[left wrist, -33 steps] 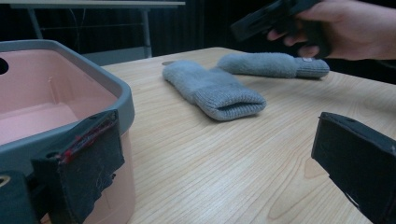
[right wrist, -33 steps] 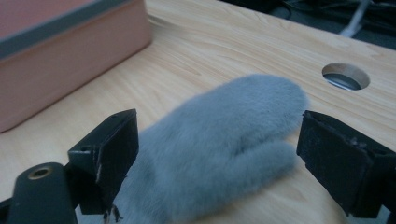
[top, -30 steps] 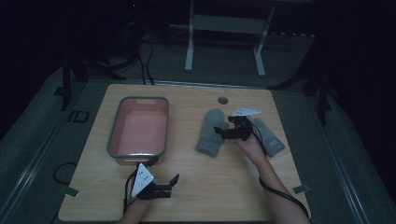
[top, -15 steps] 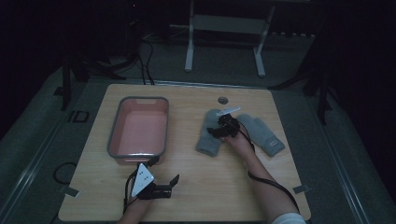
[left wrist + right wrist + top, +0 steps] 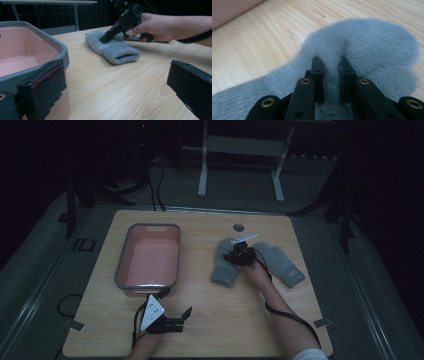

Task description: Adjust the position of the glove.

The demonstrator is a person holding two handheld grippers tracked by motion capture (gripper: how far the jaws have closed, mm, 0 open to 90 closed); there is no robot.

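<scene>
A grey-rimmed pink bin point(image 5: 148, 257) sits on the left half of the wooden table point(image 5: 200, 320). A second grey mitten point(image 5: 280, 262) lies well right of the bin. A small round grommet point(image 5: 238, 227) sits beyond it, near the table's far edge.

Grey fuzzy knit mitten point(image 5: 223, 261): flat on wooden table, ribbed cuff toward near edge, rounded tip pointing far side. Fold of its fabric pinched up between jaws of right gripper point(image 5: 331, 65), ridge bunched at pads; rest of mitten spreads ahead and both sides of claw. Second matching grey mitten point(image 5: 281, 263) flat just beside claw's other side, angled, untouched.
</scene>
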